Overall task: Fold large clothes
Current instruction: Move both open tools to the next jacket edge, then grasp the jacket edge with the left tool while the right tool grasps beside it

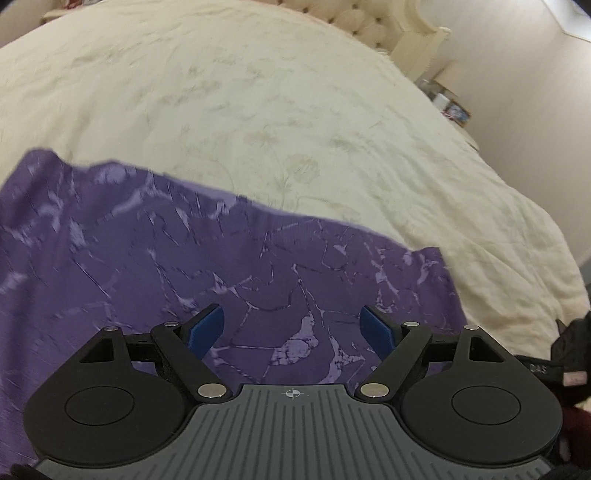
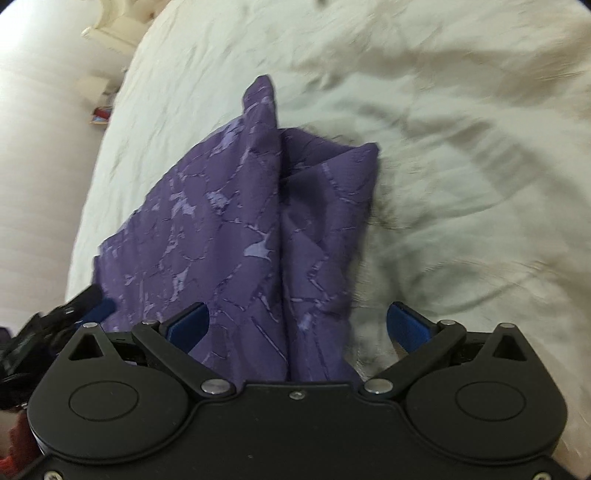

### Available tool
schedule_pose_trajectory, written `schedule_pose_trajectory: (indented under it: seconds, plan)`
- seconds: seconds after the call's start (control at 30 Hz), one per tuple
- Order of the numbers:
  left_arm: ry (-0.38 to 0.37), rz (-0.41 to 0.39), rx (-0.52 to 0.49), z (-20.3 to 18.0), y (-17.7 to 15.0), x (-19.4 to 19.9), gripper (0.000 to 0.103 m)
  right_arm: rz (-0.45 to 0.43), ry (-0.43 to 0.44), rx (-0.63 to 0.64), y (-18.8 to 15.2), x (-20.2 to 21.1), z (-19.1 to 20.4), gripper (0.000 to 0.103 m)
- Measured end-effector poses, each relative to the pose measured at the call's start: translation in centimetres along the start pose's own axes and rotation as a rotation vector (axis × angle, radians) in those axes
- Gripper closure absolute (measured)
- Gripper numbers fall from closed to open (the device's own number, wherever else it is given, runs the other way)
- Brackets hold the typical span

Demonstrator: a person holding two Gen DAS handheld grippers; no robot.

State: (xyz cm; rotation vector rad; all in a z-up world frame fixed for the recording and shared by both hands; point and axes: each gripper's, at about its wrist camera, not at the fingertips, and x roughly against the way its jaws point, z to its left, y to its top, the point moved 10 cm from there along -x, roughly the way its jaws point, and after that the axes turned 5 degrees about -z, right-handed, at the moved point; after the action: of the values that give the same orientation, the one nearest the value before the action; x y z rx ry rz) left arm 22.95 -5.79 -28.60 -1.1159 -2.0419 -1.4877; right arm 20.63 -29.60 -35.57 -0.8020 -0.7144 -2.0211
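Purple garment (image 1: pixel 221 273) — one piece, thin fabric with pale crackle veining — lies on one cream quilted bedspread (image 1: pixel 295 110) with faint floral stitching. Left gripper (image 1: pixel 291 328): jaws spread wide, two blue pads, poised over the flat cloth. Right gripper (image 2: pixel 299 325): jaws likewise spread, gripping nothing — the garment (image 2: pixel 236 229) shows one lengthwise fold ridge between them.

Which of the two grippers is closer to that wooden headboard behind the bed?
Probably the left. The left gripper hovers open over the purple garment, headboard ahead. The right gripper, also open, sees only a bedpost far off.
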Motion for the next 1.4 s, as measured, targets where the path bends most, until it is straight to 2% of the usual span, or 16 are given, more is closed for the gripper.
schedule_pose_trajectory:
  seconds: [0.2,0.33,0.5,0.57,0.6,0.67,0.73,0.87,0.93,1.0,1.07,1.17,1.2,1.23,1.3,1.4]
  plan:
    - [0.058,0.024,0.047,0.7,-1.1,-2.3,0.021,0.051,0.075,-0.013,0.0,-1.3,0.1,0.0]
    - [0.05,0.051,0.041,0.3,-1.6,-3.4,0.001,0.074,0.108,-0.026,0.2,-1.3,0.0,0.0]
    - [0.086,0.082,0.031,-0.3,-1.4,-2.9,0.003,0.087,0.146,-0.047,0.2,-1.1,-0.1,0.0]
    - [0.071,0.061,0.069,-0.8,-1.5,-1.7,0.008,0.09,0.158,-0.053,0.4,-0.8,-0.4,0.0]
    - [0.062,0.05,0.084,-1.0,-1.9,-1.0,0.015,0.09,0.164,-0.056,0.4,-0.8,-0.3,0.0]
    - [0.069,0.037,0.093,-1.5,-2.8,0.2,0.017,0.092,0.174,-0.057,0.3,-0.7,-0.6,0.0]
    - [0.079,0.05,0.104,-1.5,-3.8,1.1,0.036,0.095,0.182,-0.055,0.2,-0.7,-0.6,0.0]
    - [0.131,0.04,0.106,-0.7,-4.5,2.1,0.061,0.103,0.191,-0.049,0.2,-0.7,-0.7,0.0]
    - [0.139,0.027,0.109,-0.4,-4.2,2.2,0.081,0.108,0.195,-0.048,0.1,-0.7,-0.7,0.0]
    - [0.165,0.007,0.094,-0.1,-3.9,2.2,0.086,0.109,0.199,-0.054,0.0,-0.7,-0.5,0.0]
    - [0.175,-0.005,0.089,0.1,-3.8,2.1,0.086,0.11,0.204,-0.057,0.1,-0.8,-0.5,0.0]
    - [0.19,0.034,0.077,0.8,-4.6,1.3,0.087,0.112,0.219,-0.054,0.0,-0.8,-0.1,0.0]
    - [0.186,0.046,0.069,1.0,-5.0,0.9,0.087,0.115,0.225,-0.049,0.0,-0.8,-0.1,0.005]
    - [0.182,0.055,0.062,1.2,-5.3,0.6,0.086,0.117,0.232,-0.043,-0.1,-0.7,0.0,0.028]
    - [0.175,0.072,0.059,1.5,-5.5,-0.1,0.086,0.132,0.232,-0.046,-0.4,-0.7,-0.2,0.054]
    - [0.154,0.083,0.073,2.0,-5.6,-0.5,0.086,0.114,0.239,-0.034,-0.3,0.0,0.8,0.068]
